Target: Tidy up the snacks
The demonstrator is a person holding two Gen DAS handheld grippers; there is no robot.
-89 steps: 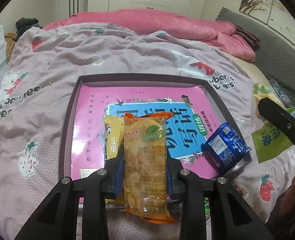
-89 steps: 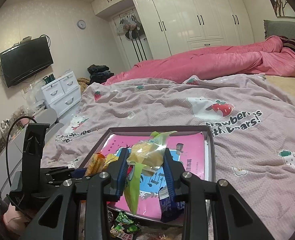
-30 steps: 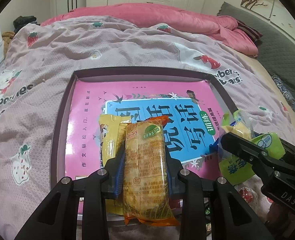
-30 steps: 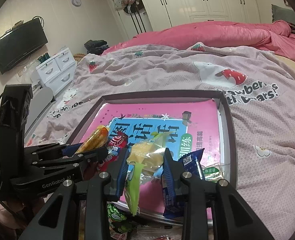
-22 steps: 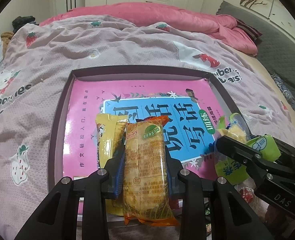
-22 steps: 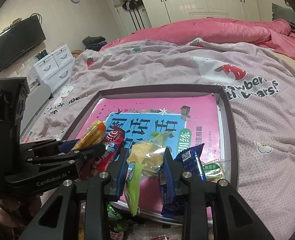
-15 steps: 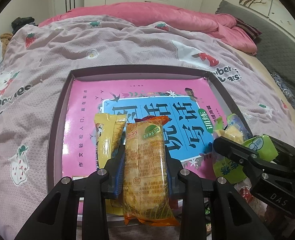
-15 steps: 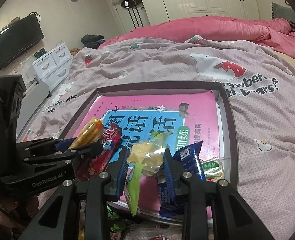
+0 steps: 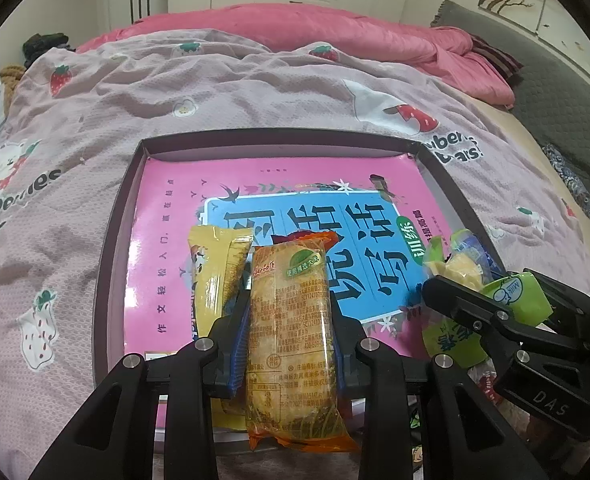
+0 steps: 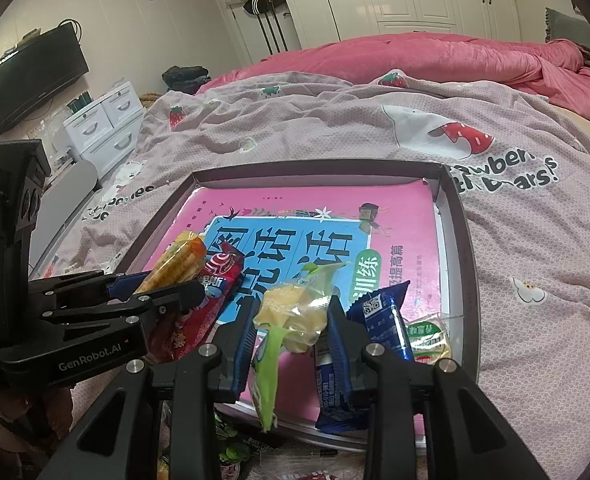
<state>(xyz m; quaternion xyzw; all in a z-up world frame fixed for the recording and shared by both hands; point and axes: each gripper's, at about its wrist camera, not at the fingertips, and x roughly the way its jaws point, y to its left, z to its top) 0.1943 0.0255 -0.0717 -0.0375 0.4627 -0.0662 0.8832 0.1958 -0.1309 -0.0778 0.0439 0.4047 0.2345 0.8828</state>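
Lying in the shallow tray (image 9: 111, 240): a pink book (image 9: 175, 248), yellow packet (image 9: 215, 276), blue packet (image 10: 383, 320). Left hand-held gripper (image 9: 291, 340) clamps an orange cake packet (image 9: 291, 320); right hand-held gripper (image 10: 291, 328) clamps a green-wrapped snack (image 10: 291, 312).

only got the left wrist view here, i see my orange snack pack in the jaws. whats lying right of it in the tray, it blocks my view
Observer: A red snack packet lies in the tray, just right of the orange snack pack that the left gripper holds.
Operator: and the right gripper, what exactly has it got
Observer: The right gripper is shut on a clear-and-green pack with a pale yellow cake inside, its green tail hanging down.
Operator: anything beside that one
Observer: A blue wrapper leans against the right gripper's outer finger, and a small green-labelled packet lies in the tray's near right corner.
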